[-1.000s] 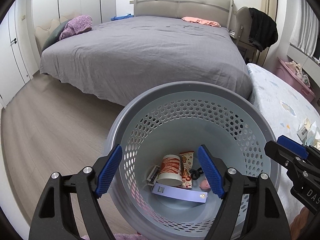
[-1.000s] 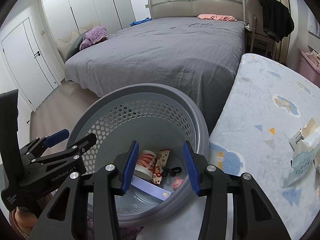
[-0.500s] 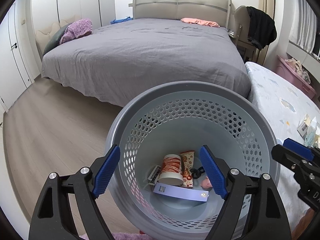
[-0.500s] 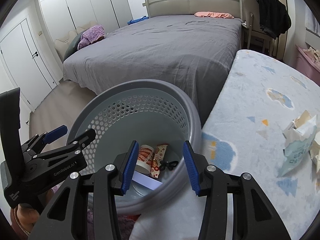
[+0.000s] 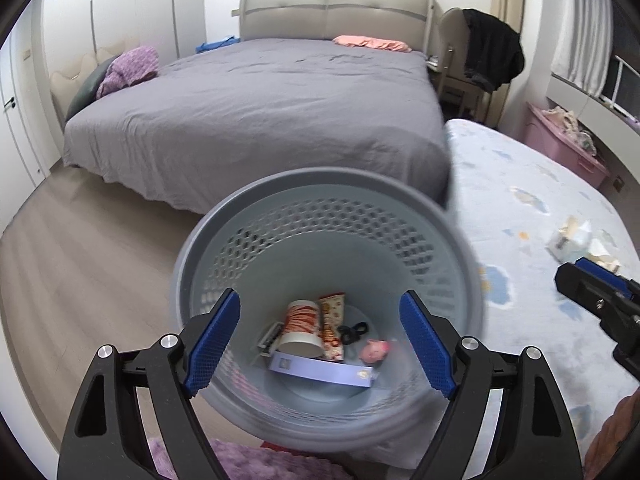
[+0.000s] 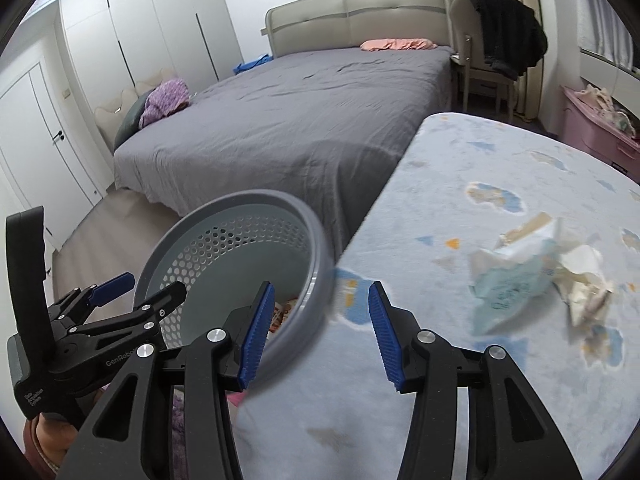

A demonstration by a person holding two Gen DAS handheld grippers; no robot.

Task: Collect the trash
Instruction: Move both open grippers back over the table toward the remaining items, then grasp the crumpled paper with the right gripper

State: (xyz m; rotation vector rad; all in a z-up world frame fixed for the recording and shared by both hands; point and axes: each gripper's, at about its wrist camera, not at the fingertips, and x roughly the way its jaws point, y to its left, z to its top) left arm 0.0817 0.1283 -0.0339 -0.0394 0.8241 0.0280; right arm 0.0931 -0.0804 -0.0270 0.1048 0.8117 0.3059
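Note:
A grey perforated trash basket (image 5: 224,236) stands on the floor beside a low patterned mattress (image 5: 532,216). It holds a red-striped cup (image 5: 301,326), a snack wrapper (image 5: 333,330), a purple box (image 5: 320,370) and a small pink item (image 5: 374,350). My left gripper (image 5: 320,340) is open and empty above the basket. My right gripper (image 6: 318,334) is open and empty over the mattress edge (image 6: 460,280), right of the basket (image 6: 240,208). Crumpled white and pale blue packaging (image 6: 532,272) lies on the mattress to its right, also seen in the left wrist view (image 5: 572,240).
A large grey bed (image 5: 260,108) fills the back. A chair with a black jacket (image 5: 488,52) stands at its right, with a pink storage box (image 5: 560,148) near the window. White wardrobes (image 6: 140,32) line the left wall. Wooden floor (image 5: 80,260) lies left of the basket.
My right gripper has swung right, away from over the basket toward the mattress and the crumpled packaging. The left gripper has stayed open over the basket, drawing back a little.

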